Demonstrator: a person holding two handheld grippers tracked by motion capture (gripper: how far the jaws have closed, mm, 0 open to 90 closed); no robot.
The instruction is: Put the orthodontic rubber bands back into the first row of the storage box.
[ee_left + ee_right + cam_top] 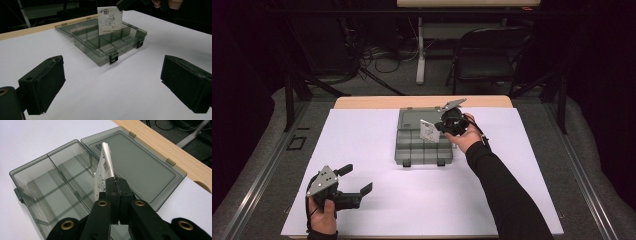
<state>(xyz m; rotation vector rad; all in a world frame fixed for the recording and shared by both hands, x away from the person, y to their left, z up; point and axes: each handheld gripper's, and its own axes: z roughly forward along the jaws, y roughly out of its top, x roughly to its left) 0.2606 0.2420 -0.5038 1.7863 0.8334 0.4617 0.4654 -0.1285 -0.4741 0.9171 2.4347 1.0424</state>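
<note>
A clear grey compartment box (412,145) lies open on the white sheet, its lid (417,118) flat behind it. My right gripper (443,125) hangs over the box, shut on a small white card (429,131) with a drawing and a code printed on it. In the right gripper view the jaws pinch the card (103,170) edge-on above the compartments (55,185). The left gripper view shows the card (110,20) upright over the box (110,42). My left gripper (357,180) rests open near the table's front left, with nothing between its fingers (42,85).
The white sheet (377,205) covers most of the wooden table (362,102). A dark chair (487,55) and a table leg (420,50) with cables stand beyond the far edge. Black latches (406,163) sit on the box's near side.
</note>
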